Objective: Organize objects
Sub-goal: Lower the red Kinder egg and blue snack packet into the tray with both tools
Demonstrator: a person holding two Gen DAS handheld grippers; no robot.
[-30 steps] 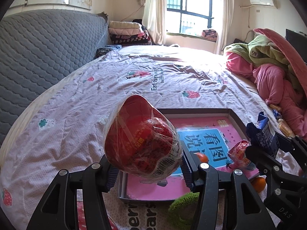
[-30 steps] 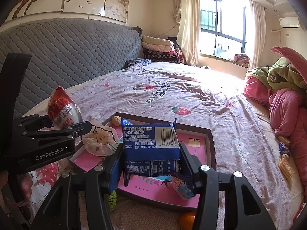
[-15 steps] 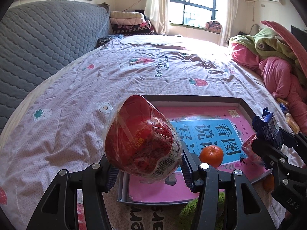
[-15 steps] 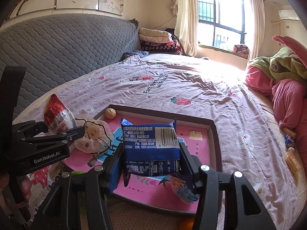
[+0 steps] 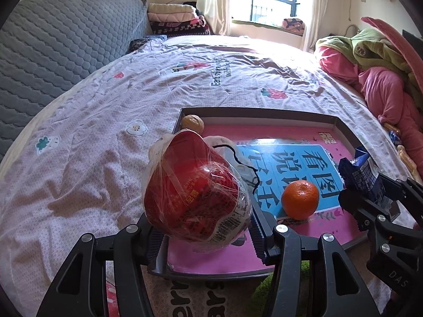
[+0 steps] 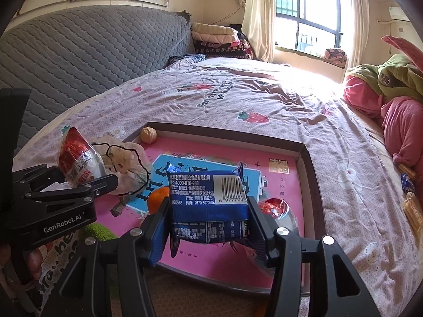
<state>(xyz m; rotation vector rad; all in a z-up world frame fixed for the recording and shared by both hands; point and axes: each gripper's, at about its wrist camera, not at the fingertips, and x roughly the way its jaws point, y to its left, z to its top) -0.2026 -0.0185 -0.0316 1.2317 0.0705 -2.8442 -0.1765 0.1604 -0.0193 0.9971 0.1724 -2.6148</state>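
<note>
My left gripper is shut on a red snack pack in clear wrap, held above the near left corner of the pink-lined tray. My right gripper is shut on a blue snack packet, held over the tray's near side. In the tray lie an orange, a walnut, a white pouch with a black cord and a red-and-clear wrapped snack. The left gripper and its red pack show in the right wrist view.
The tray lies on a lilac bedsheet. A grey quilted headboard is at the left. Pink and green bedding is piled at the right. Loose snacks lie on the sheet right of the tray. A green fuzzy thing lies near the tray's front.
Both grippers have moved forward over the tray with their packs still held. The orange and the walnut have come into the left wrist view.
</note>
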